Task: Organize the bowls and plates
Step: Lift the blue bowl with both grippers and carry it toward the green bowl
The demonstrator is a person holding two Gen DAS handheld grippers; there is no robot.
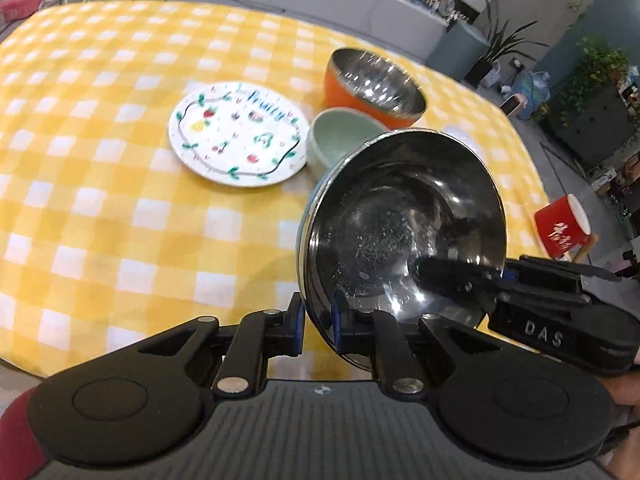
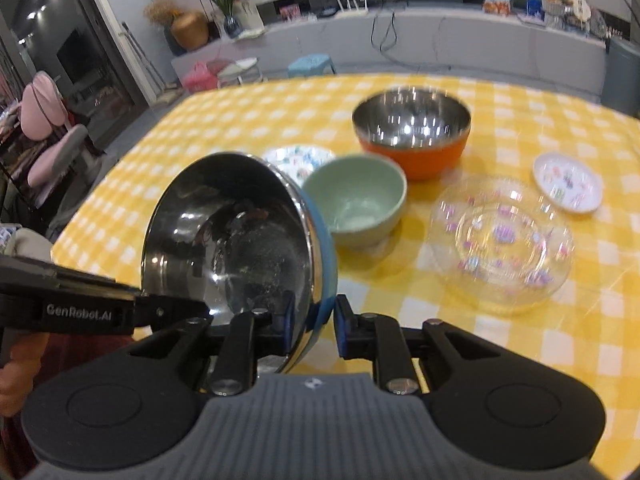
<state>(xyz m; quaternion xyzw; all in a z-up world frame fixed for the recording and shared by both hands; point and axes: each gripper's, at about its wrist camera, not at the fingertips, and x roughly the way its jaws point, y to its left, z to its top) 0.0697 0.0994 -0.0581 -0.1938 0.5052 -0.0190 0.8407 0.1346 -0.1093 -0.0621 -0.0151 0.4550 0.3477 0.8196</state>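
Yellow and white checks cover the table (image 1: 100, 184), and all the dishes sit on that cloth.

One shiny steel bowl with a blue outside (image 1: 400, 236) is up in the air, tipped on its side. Both grippers hold it at once. The left gripper (image 1: 316, 330) pinches the bowl's rim at the bottom edge, one pad inside the bowl and one pad outside. The right gripper (image 2: 312, 330) pinches the rim too, from the other side, with the blue wall between its pads. In the right wrist view the same bowl (image 2: 236, 240) fills the near left part, just above the fingers.

Right behind the held bowl sits a pale green bowl (image 2: 356, 200), standing upright on the cloth. Behind the green bowl is an orange bowl (image 2: 412, 136) with a shiny steel inside. Beside the green bowl, on the left gripper's side, lies a white plate (image 1: 236, 136) with fruit pictures on it. On the green bowl's other side is a clear glass dish (image 2: 504, 240) with little pink spots. Farther out past the glass dish lies a small plate (image 2: 568, 182) with pictures. A red cup (image 1: 564, 226) is past the table edge.
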